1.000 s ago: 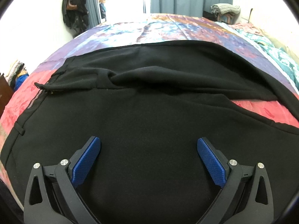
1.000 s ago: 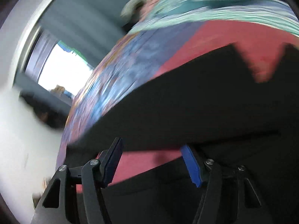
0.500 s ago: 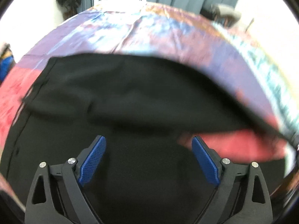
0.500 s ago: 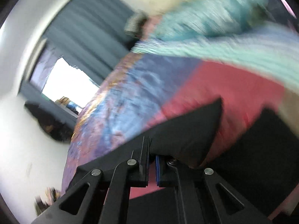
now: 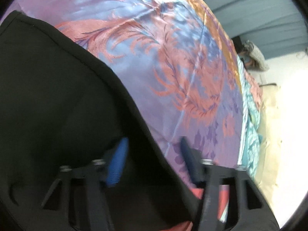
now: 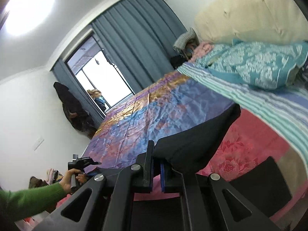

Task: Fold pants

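Note:
The black pants [image 5: 57, 100] lie on a patterned bedspread [image 5: 173, 61]. In the left wrist view my left gripper [image 5: 152, 159] is open, its blue pads astride the far edge of the pants, one pad over black cloth, one over the bedspread. In the right wrist view my right gripper [image 6: 156, 165] is shut on a black pant leg [image 6: 196, 140] and holds it lifted above the bed. A second black leg end [image 6: 265, 177] lies at the lower right. The left gripper [image 6: 80, 163] shows there too, held by a hand with a green sleeve.
A teal pillow [image 6: 259, 63] and striped bedding [image 6: 269, 104] lie at the head of the bed, with a cream headboard [image 6: 240, 13] behind. Grey-blue curtains [image 6: 134, 44], a window and dark coats on the wall [image 6: 71, 105] are at the far side.
My right gripper closed on the pant leg and lifted it. My left gripper moved forward and tilted to the far edge of the pants, its jaws narrowing a little.

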Motion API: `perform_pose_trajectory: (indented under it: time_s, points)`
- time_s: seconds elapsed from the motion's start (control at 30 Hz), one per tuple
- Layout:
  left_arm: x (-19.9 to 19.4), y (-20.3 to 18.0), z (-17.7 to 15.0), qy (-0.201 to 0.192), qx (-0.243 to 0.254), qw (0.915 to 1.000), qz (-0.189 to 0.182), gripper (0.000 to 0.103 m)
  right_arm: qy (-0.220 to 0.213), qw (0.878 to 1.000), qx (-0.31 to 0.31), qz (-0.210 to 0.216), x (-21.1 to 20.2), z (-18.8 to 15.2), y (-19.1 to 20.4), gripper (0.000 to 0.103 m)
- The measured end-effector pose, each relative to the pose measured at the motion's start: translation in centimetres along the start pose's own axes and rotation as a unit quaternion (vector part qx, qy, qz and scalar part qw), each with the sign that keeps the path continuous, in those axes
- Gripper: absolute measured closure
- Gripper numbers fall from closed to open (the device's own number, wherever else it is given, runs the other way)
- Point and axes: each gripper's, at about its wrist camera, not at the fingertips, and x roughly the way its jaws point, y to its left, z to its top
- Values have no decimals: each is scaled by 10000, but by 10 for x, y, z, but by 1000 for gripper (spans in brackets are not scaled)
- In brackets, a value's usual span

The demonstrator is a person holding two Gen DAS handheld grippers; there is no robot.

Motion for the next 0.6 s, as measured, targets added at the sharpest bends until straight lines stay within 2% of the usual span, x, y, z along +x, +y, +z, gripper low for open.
perform_pose_trajectory:
  time_s: [0.03,0.13,0.23,0.37,0.43,0.5,0.6]
  points:
    - [-2,2,1,-5,-28,9999,-101,94,-40,9999,-101,-31,-8,-1,2,98]
    - [-27,3,0,-165,139,9993,-311,96,61,9995,-267,-148,-11,-1,2,98]
    - [-85,-6,-11,-678,609,9943,-546,97,231,9995,-89,-190,2,4,-12,98]
    - [-208,4,-71,-1677,1168,9750,-872,96,217,9992,328,30,11,21,-27,98]
    - [-241,20,-111,-1906,1361,9686,-837,95,278,9986,449,98,11,29,-35,98]
    - [-251,50,-163,-1867,1383,9704,-653,94,484,9978,449,-9,13,30,-45,98]
    - [-216,94,-218,-1208,1236,9849,-135,95,1200,9900,563,-485,25,13,-75,98]
